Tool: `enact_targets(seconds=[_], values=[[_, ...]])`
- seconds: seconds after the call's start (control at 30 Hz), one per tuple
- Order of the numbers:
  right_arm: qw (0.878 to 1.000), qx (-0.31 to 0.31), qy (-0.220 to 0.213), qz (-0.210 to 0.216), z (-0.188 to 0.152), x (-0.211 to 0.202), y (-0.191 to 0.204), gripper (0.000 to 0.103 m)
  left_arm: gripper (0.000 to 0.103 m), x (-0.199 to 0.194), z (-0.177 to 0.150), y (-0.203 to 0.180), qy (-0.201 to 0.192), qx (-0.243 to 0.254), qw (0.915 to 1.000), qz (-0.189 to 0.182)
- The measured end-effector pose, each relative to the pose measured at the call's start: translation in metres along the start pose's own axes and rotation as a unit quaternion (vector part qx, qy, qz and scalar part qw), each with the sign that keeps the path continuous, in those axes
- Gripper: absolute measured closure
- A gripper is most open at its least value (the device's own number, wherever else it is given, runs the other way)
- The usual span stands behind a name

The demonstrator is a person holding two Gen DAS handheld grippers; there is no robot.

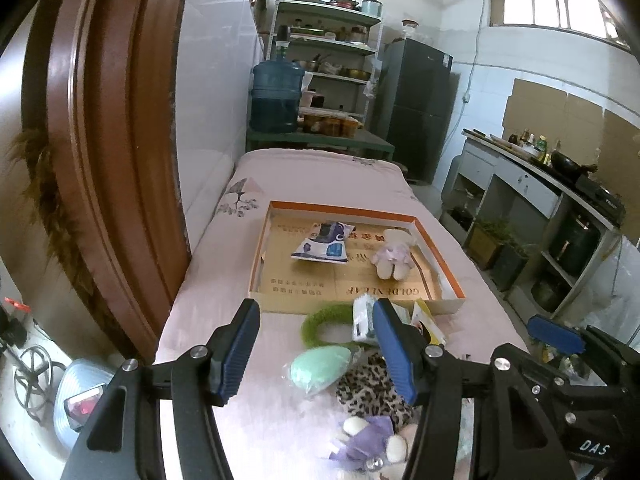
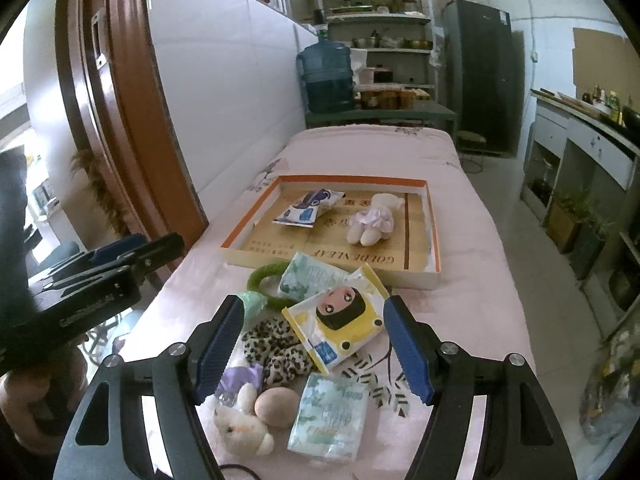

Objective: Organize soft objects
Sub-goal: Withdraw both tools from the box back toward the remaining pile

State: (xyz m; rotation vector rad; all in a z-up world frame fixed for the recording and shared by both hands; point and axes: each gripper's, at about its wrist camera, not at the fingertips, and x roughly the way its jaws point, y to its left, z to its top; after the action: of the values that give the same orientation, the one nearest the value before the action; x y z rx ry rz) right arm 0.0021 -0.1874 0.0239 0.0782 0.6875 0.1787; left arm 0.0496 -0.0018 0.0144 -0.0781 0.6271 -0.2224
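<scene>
Nearest the lens, right gripper: blue-padded jaws spread wide, nothing between them, poised above a heap of soft goods on the pink bedcover. Left gripper: jaws likewise apart and empty, held over the same heap. Heap, front row: white plush bear in a purple dress, lying on its side; tan egg-shaped sponge touching it; pale green tissue pack just beside the sponge. Middle row: leopard-print scrunchie; yellow cartoon wipes pack partly overlapping it; mint-green sponge in clear wrap. Back row: fuzzy green ring and second tissue pack, just short of the box. Beyond: shallow orange-rimmed box, containing a blue-and-white packet on its left and a small plush doll in a lilac dress to its right, apart. Far end: blue water jug, shelving, dark refrigerator.
</scene>
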Motion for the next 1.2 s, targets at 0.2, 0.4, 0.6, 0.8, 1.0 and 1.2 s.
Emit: enact_targets(seconds=[0.2, 0.4, 0.6, 0.8, 1.0, 1.2], values=[[1.0, -0.005, -0.001, -0.007, -0.012, -0.008, 0.004, 0.029, 0.044, -0.011, -0.01, 0.002, 0.0, -0.004, 1.0, -0.007], [1.0, -0.017, 0.001, -0.019, -0.022, -0.012, 0.008, 0.029, 0.044, -0.02, -0.019, 0.002, -0.007, 0.0, 0.9999, -0.01], [1.0, -0.018, 0.005, -0.02, -0.03, -0.014, 0.009, 0.029, 0.044, -0.022, -0.027, 0.001, -0.002, -0.001, 0.9998, -0.02], [1.0, -0.011, 0.013, -0.017, -0.038, -0.012, 0.007, 0.029, 0.044, -0.021, -0.035, 0.001, 0.006, -0.005, 0.9997, -0.024], [1.0, -0.01, 0.015, -0.016, -0.045, -0.011, 0.004, 0.029, 0.044, -0.021, -0.042, 0.0, 0.003, -0.009, 0.9995, -0.032], [0.999, -0.013, 0.016, -0.024, -0.054, -0.011, 0.001, 0.029, 0.044, -0.02, -0.05, 0.004, 0.002, -0.017, 0.9987, -0.048]])
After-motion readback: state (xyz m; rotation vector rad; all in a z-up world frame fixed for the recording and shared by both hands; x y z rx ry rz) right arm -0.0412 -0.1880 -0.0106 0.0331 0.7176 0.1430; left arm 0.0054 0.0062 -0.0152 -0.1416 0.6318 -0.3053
